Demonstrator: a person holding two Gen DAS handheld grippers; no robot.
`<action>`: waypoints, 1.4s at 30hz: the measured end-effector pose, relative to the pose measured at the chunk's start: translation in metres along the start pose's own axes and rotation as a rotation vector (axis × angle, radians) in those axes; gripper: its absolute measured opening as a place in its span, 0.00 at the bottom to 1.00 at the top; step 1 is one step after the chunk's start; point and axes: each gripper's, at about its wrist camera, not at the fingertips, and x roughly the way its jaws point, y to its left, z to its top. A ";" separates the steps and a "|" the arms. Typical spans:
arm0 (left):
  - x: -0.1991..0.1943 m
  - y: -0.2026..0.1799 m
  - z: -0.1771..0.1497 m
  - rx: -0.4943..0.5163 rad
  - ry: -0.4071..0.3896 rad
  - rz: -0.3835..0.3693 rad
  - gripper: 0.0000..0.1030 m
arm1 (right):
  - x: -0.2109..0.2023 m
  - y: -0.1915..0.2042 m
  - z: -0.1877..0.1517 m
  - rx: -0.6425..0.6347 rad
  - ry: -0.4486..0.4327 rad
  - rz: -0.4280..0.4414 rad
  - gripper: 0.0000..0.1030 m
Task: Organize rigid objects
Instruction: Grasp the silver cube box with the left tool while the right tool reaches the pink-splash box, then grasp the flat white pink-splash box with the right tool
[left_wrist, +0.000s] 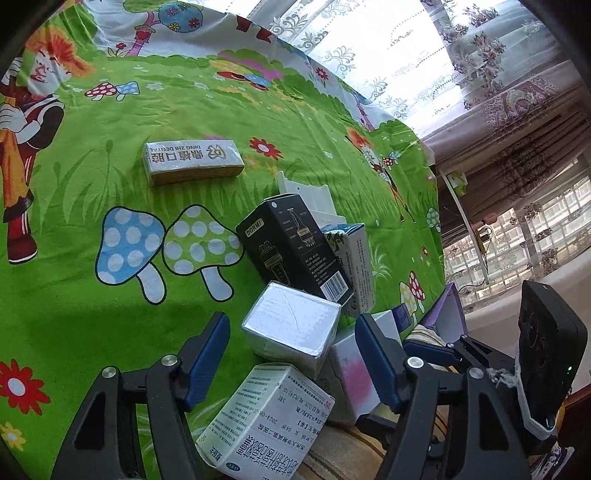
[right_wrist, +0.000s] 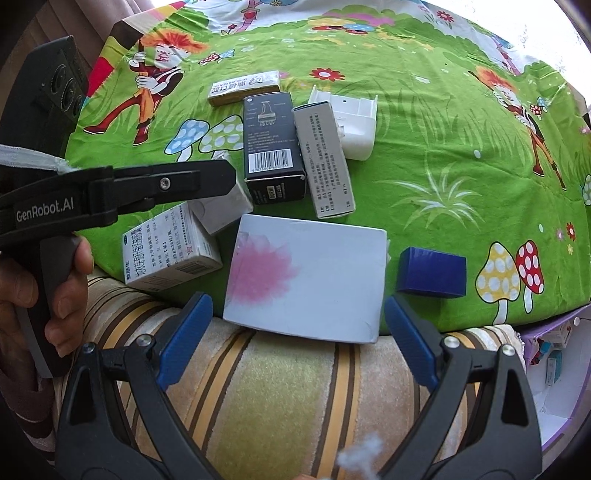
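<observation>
Several boxes lie on a green cartoon cloth. In the right wrist view a flat white box with a pink blot lies just ahead of my open right gripper, not touched. A white medicine box, a silver-topped box, a black box, a grey box and a dark blue box lie around it. My left gripper is open, with its fingers either side of the silver-topped box and above the medicine box.
A gold-sided long box lies apart at the back. A white plastic holder stands behind the grey box. A striped cushion borders the cloth's near edge. A purple-rimmed bin with small boxes sits at the right.
</observation>
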 end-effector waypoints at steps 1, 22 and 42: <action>0.000 0.000 0.000 0.003 0.000 0.000 0.64 | 0.001 0.001 0.001 0.000 0.001 -0.002 0.93; -0.036 -0.006 -0.019 -0.039 -0.136 -0.053 0.49 | 0.012 0.007 -0.002 -0.028 0.021 -0.029 0.91; -0.066 -0.031 -0.037 -0.057 -0.253 -0.023 0.49 | -0.029 -0.011 -0.013 0.016 -0.109 -0.012 0.90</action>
